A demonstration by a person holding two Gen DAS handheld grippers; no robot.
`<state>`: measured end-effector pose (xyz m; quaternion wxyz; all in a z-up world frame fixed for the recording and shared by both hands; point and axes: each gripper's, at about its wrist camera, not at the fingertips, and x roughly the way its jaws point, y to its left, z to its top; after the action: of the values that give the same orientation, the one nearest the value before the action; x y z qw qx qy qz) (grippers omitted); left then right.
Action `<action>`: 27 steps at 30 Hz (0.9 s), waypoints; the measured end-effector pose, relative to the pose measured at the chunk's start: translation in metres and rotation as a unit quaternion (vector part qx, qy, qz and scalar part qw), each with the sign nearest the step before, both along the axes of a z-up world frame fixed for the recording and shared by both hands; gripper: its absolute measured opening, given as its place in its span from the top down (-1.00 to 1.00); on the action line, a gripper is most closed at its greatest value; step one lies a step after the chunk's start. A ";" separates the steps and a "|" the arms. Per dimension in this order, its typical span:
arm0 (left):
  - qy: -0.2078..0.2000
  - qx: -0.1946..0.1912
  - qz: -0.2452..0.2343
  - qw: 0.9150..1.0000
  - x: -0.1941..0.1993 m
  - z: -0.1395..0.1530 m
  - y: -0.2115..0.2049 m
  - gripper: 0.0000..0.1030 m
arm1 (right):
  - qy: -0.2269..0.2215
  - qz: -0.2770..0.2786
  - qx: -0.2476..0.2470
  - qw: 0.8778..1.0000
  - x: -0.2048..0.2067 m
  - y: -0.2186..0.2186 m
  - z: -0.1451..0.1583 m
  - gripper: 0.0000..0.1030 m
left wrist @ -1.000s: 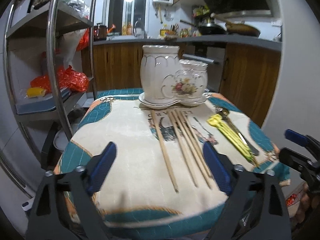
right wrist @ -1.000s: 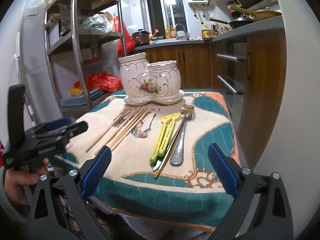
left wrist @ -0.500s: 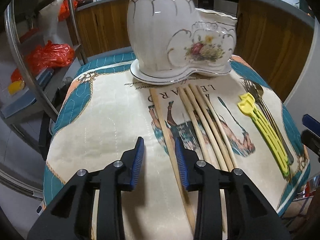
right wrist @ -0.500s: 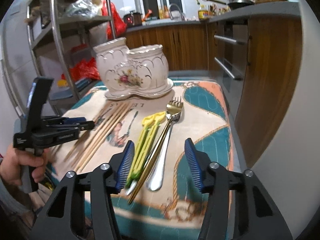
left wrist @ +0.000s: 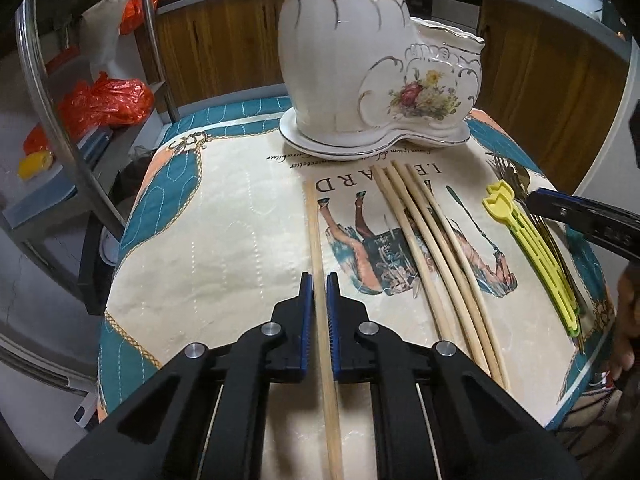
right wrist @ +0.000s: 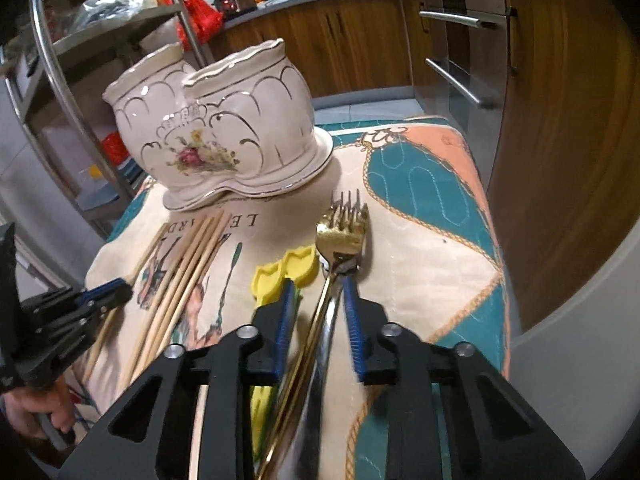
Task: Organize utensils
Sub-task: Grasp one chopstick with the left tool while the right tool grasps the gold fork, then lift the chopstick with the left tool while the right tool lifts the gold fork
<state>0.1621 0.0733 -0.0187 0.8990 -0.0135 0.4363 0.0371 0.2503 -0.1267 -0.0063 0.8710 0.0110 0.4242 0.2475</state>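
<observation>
1. Left wrist view: the left gripper (left wrist: 320, 280) has just been closing, and its blue fingers (left wrist: 306, 312) now clench a lone chopstick (left wrist: 316, 240) that lies apart on the bench cloth (left wrist: 224, 240).
2. Four more chopsticks (left wrist: 432, 248) lie in a bunch just to the right of it, tips toward the holder (left wrist: 360, 64).
3. The holder, white china with a flower print, stands upright at the far end of the bench.
4. Yellow tongs (left wrist: 536, 256) lie near the right edge, with the right gripper (left wrist: 560, 210) reaching in over them.
5. Right wrist view: the right gripper (right wrist: 316, 280) has just been closing; its fingers (right wrist: 352, 312) sit either side of a gold fork (right wrist: 344, 232) and a silver handle under it. The right finger touches the handles; whether both press I cannot tell.
6. The yellow tongs (right wrist: 288, 268) lie just left of the fork, partly under the left finger.
7. The chopsticks (right wrist: 192, 264) lie further left, and the left gripper (right wrist: 116, 294) is clamped on the outermost one (right wrist: 104, 328).
</observation>
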 end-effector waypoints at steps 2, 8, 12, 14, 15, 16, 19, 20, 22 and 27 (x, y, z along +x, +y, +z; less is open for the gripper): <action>0.005 -0.002 0.000 1.000 0.002 0.001 0.002 0.86 | -0.001 -0.007 -0.013 1.000 0.003 0.003 -0.001 0.79; 0.031 -0.001 -0.015 0.999 0.010 0.002 0.005 0.86 | 0.006 -0.009 -0.005 1.000 0.006 -0.001 0.000 0.84; 0.051 -0.004 -0.024 0.998 0.016 0.004 0.010 0.86 | 0.021 -0.011 0.019 1.000 0.010 -0.011 0.005 0.85; 0.059 -0.014 -0.026 0.998 0.017 0.005 0.013 0.86 | 0.030 -0.009 0.035 0.999 0.010 -0.018 0.008 0.86; 0.061 -0.017 -0.028 0.998 0.018 0.005 0.015 0.86 | 0.035 -0.007 0.042 0.998 0.011 -0.022 0.009 0.94; 0.064 -0.022 -0.029 0.997 0.018 0.005 0.016 0.86 | 0.044 -0.003 0.056 0.997 0.013 -0.026 0.009 0.97; 0.069 -0.028 -0.031 0.997 0.020 0.004 0.018 0.86 | 0.055 -0.002 0.077 0.995 0.018 -0.037 0.013 0.98; 0.071 -0.029 -0.032 0.997 0.021 0.004 0.019 0.86 | 0.057 -0.002 0.077 0.995 0.019 -0.039 0.014 0.98; 0.077 -0.030 -0.033 0.996 0.024 0.005 0.021 0.86 | 0.064 -0.002 0.070 0.996 0.021 -0.041 0.013 0.98; 0.082 -0.031 -0.033 0.996 0.026 0.005 0.021 0.85 | 0.081 -0.001 0.077 0.994 0.022 -0.039 0.012 0.86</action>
<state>0.1880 0.0945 -0.0142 0.8602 -0.0243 0.5094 -0.0054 0.2718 -0.1656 0.0056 0.8310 0.0982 0.4728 0.2763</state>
